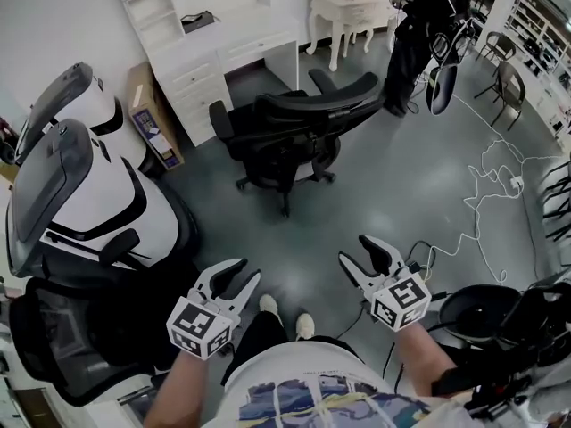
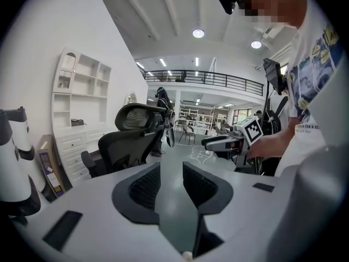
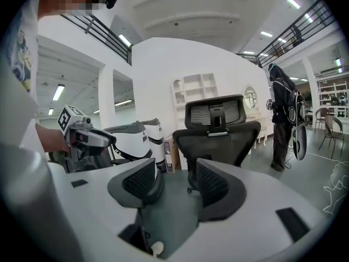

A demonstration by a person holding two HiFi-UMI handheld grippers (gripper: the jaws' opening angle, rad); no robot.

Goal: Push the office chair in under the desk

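Note:
A black office chair (image 1: 290, 136) stands on the grey floor, out in front of the white desk (image 1: 241, 38) at the back, its backrest turned toward me. It also shows in the left gripper view (image 2: 128, 141) and the right gripper view (image 3: 218, 135). My left gripper (image 1: 239, 275) and right gripper (image 1: 357, 250) hang low near my body, well short of the chair. Both are open with nothing between the pads. From each gripper's camera I see its own open gripper (image 2: 172, 187) (image 3: 177, 182).
Large white pod-shaped seats (image 1: 80, 194) fill the left side, with a cardboard box (image 1: 147, 119) beside the desk drawers. A person in black (image 1: 424, 34) stands at the back right. White cable (image 1: 491, 194) trails over the floor on the right. A black stool (image 1: 482, 306) sits near my right.

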